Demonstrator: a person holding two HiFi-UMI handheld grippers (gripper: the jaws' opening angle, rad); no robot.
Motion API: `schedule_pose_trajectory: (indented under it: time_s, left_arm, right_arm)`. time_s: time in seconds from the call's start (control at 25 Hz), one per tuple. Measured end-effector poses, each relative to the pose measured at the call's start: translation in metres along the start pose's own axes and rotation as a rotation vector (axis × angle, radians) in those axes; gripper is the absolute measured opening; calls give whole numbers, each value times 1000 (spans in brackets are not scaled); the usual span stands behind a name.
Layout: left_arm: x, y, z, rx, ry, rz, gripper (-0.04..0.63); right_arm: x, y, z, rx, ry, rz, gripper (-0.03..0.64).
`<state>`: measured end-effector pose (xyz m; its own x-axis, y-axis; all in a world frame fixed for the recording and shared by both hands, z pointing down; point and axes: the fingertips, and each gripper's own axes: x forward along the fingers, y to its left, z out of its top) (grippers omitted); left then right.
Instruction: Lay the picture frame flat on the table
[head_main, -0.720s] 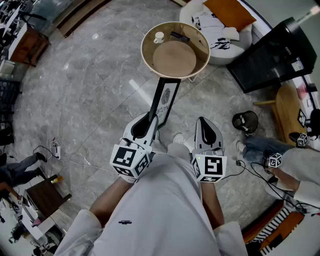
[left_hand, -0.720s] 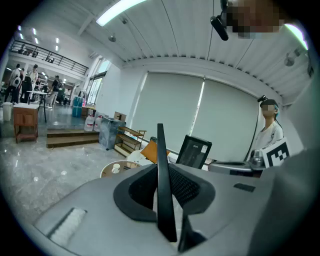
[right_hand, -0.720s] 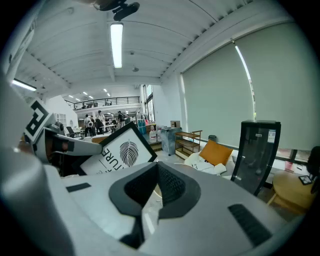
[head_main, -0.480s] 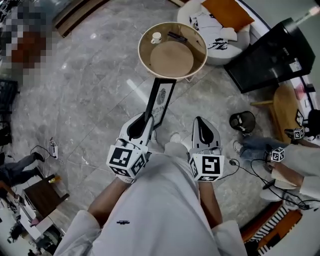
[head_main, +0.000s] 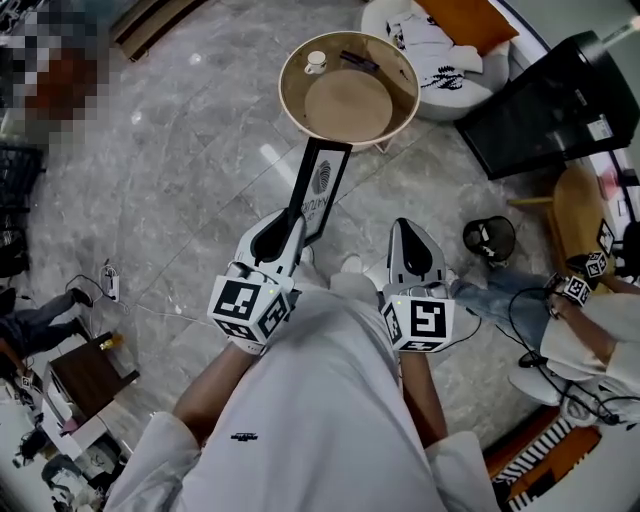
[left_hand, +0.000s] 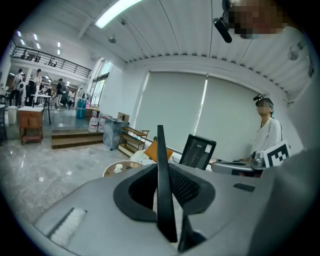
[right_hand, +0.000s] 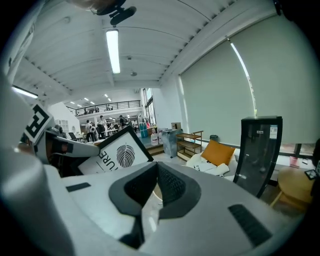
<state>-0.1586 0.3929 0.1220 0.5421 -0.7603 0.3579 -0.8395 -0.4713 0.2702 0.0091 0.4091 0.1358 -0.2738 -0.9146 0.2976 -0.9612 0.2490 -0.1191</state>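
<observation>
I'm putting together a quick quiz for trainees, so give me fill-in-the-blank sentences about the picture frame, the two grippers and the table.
1. The left gripper holds the picture frame; the right gripper holds ___.
2. The table ahead has a ___ top.
3. Near the table's far rim stands a small white ___.

Missing words: nothing; round; cup.

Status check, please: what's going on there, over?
Left gripper shut on frame, held upright, not yet at table. Right gripper shut, empty. Cup on table's far side.
</observation>
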Motion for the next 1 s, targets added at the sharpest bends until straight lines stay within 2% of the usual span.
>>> schedule_pose_trajectory:
  time_s: [0.36, 0.6, 1.0]
  left_arm:
    - [24, -21, -8, -2, -7, 24, 64]
    - [42, -25, -8, -18, 12, 13, 64]
    - [115, 31, 16, -44, 19, -23, 64]
  right_arm:
    - [-9, -45, -13, 13, 5, 1, 5]
    - [3, -55, -16, 36, 28, 5, 5]
    - [92, -66, -3, 23, 57, -6, 5]
